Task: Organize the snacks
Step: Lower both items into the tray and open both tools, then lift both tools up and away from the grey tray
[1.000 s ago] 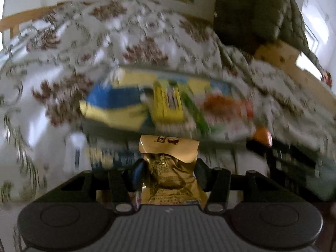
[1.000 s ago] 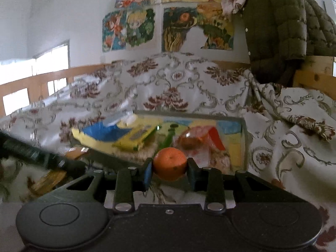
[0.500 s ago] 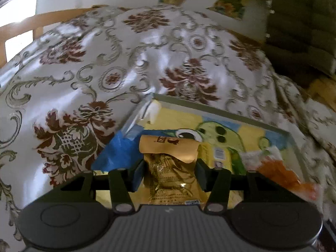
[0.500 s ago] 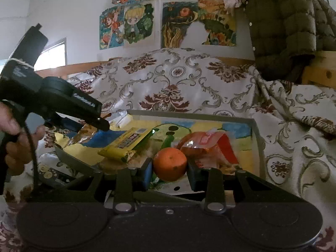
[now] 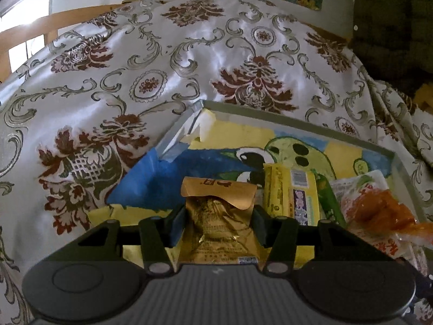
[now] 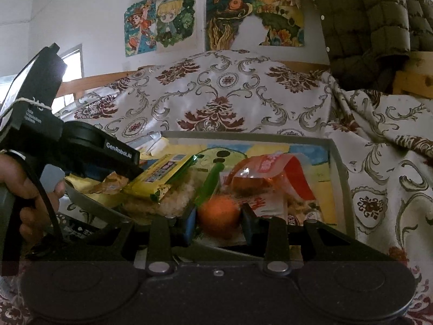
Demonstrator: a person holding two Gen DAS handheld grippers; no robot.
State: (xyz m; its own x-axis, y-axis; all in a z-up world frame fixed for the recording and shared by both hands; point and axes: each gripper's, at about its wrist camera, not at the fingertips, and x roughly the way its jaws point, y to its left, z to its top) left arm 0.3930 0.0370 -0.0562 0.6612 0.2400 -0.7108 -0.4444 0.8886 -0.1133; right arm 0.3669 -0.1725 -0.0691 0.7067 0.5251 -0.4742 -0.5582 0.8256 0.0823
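Note:
My left gripper (image 5: 219,214) is shut on a gold foil snack packet (image 5: 219,224) and holds it over the left part of a shallow grey tray (image 5: 297,122) with a cartoon picture inside. My right gripper (image 6: 217,219) is shut on a small orange (image 6: 218,216) at the tray's (image 6: 343,178) near edge. In the tray lie a yellow snack bar (image 5: 292,192), a green packet (image 6: 209,184) and an orange-red clear bag (image 6: 270,173). The left gripper (image 6: 127,174) and the hand holding it show in the right wrist view, over the tray's left side.
The tray sits on a bed covered by a white cloth (image 5: 135,81) with dark red floral pattern. A dark quilted jacket (image 6: 365,21) hangs at the back right. Posters (image 6: 216,19) cover the wall. A wooden rail (image 5: 40,29) runs at the left.
My left gripper has moved forward and up with the gold packet, from before the tray to over its left part. My right gripper has edged closer to the tray with the orange.

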